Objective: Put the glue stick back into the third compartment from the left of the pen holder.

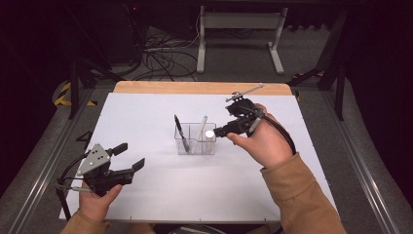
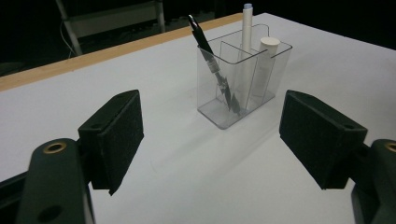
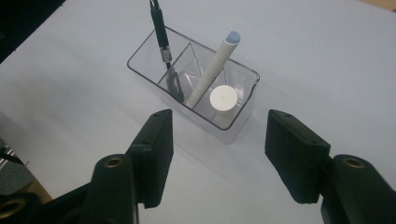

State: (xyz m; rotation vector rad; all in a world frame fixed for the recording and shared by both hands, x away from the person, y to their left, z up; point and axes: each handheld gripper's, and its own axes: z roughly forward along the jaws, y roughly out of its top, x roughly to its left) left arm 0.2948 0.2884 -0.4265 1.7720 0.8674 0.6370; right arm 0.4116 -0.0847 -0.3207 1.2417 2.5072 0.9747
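With both jaws wide and empty, the right gripper (image 3: 217, 142) should descend squarely over the short white cylinder (image 3: 223, 99) in the clear plastic organiser (image 3: 243, 109), avoiding the leaning white pen (image 3: 212, 65), while the left gripper (image 1: 127, 157) idles open and empty.

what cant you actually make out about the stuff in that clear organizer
- Black pen: its top end is cut off by the upper edge of the right gripper view.
- White pen with a pale blue cap: any print is too small to read in the left gripper view.
- Short white cylinder: the right gripper view shows its flat top; its body blurs behind the clear plastic organizer wall, so what it is stays unclear.
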